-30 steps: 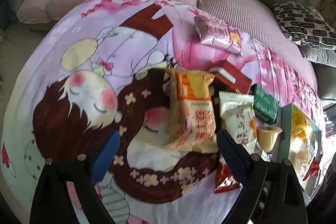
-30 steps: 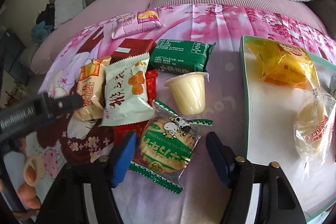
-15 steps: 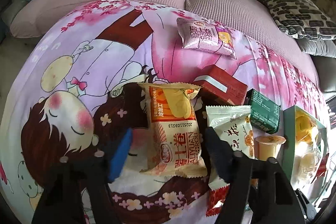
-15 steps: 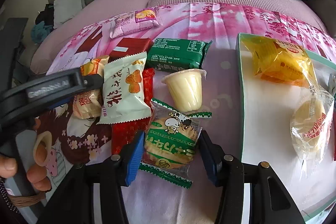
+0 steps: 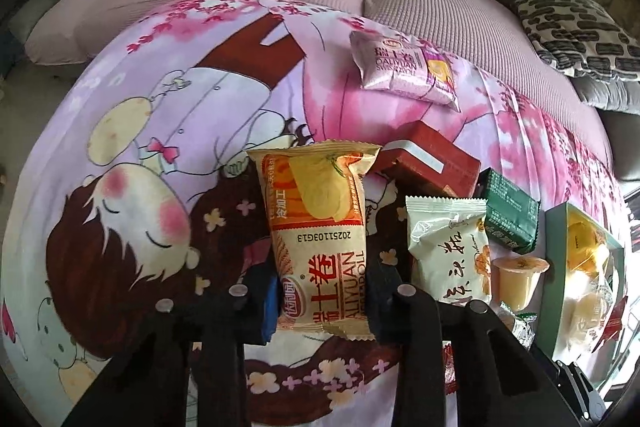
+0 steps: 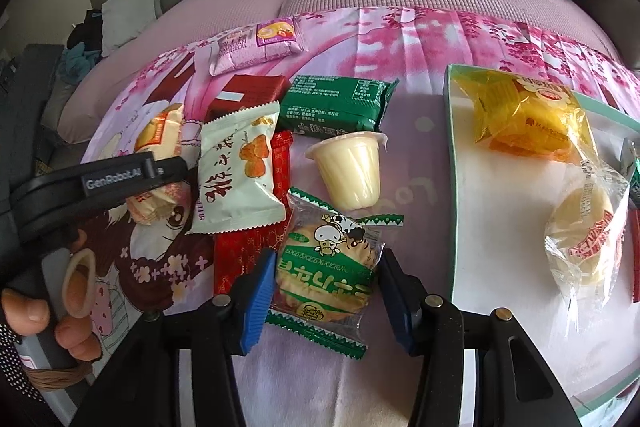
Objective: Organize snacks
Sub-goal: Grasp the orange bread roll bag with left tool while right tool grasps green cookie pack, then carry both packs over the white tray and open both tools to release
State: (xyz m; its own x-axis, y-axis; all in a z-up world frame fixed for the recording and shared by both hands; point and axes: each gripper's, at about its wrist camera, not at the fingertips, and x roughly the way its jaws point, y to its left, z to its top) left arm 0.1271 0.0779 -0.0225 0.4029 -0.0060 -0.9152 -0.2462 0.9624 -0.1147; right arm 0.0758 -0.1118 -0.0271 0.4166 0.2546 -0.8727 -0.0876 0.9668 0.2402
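1. The cartoon-printed pink and purple blanket [image 5: 132,155] covers the surface, and most snacks lie loose on it.
2. The shallow white tray with a teal rim [image 6: 451,163] holds a yellow wrapped cake [image 6: 524,115] and a clear-wrapped round pastry [image 6: 584,219]. By my reading, sorting is barely begun.
3. Left to move: a pink pillow pack [image 5: 404,69], a dark red box [image 5: 428,161], a green foil packet [image 6: 336,103], a white pouch [image 6: 236,179], a red sachet [image 6: 244,255] and a yellow jelly cup [image 6: 348,173].
4. The left gripper [image 5: 322,301] is clamped on the orange egg-roll packet [image 5: 320,227], which sits left of the pile.
5. The right gripper [image 6: 326,301] pinches the green-printed clear cracker packet [image 6: 328,267], just beside the tray.
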